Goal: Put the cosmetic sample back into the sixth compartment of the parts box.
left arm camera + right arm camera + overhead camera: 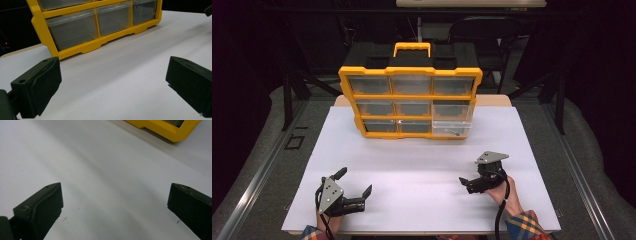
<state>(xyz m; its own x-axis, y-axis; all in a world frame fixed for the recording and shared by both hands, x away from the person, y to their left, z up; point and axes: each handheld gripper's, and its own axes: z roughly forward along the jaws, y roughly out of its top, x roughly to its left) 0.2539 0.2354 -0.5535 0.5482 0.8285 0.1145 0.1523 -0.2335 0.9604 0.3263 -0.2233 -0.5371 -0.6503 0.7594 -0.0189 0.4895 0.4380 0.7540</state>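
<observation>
A yellow organiser (409, 100) with several clear drawers and a yellow handle stands upright at the far middle of the white table (422, 165). Its bottom-right drawer (452, 125) looks brighter than the others, and a small dark item lies in it. My left gripper (356, 181) rests near the front left edge, open and holding nothing. In the left gripper view the jaws (113, 82) stand wide apart, facing the organiser's lower drawers (72, 30). My right gripper (469, 175) sits at the front right, open and holding nothing. In the right gripper view the jaws (115, 205) point at bare table, with the organiser's yellow corner (162, 130) beyond.
A black chair (482, 35) and dark stands are behind the table. Grey floor and metal rails (257, 170) run along both sides. A wide stretch of white table lies between the grippers and the organiser.
</observation>
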